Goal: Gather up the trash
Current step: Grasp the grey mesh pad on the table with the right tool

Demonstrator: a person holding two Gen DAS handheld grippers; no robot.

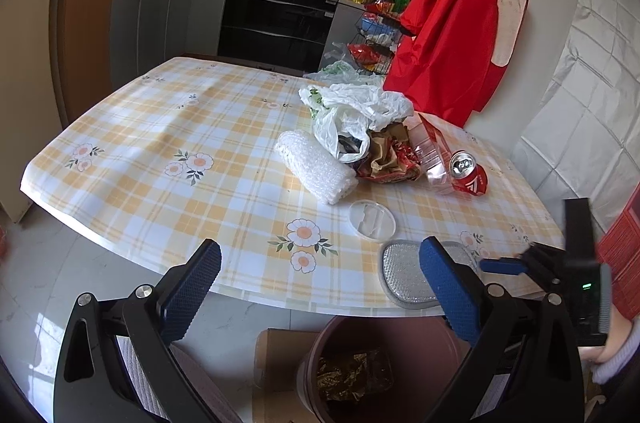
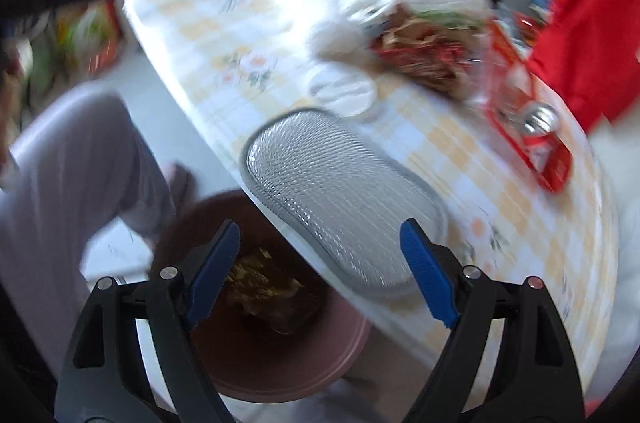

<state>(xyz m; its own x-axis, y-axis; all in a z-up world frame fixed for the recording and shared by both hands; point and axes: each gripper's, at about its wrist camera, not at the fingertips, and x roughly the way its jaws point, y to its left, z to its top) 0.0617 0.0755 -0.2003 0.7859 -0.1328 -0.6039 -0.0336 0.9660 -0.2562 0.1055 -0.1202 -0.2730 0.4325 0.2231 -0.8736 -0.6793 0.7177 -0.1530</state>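
Trash lies on the checked table (image 1: 160,151): a bubble-wrap roll (image 1: 316,167), white plastic bags (image 1: 360,107), crumpled wrappers (image 1: 388,159), a clear bottle (image 1: 434,155), a red can (image 1: 470,175), a clear round lid (image 1: 372,221) and a silver foil lid (image 1: 404,275) at the near edge. Below that edge stands a brownish bin (image 1: 312,351) with a gold wrapper inside. My left gripper (image 1: 320,263) hangs open and empty above the bin. In the blurred right wrist view my right gripper (image 2: 320,231) is open and empty, over the bin (image 2: 320,363) and the foil lid (image 2: 340,191).
A cardboard piece (image 1: 276,343) lies on the floor by the bin. A red garment (image 1: 460,23) hangs at the table's far right. A person's leg in grey trousers (image 2: 80,163) is left of the bin. Kitchen cabinets and a stove are behind.
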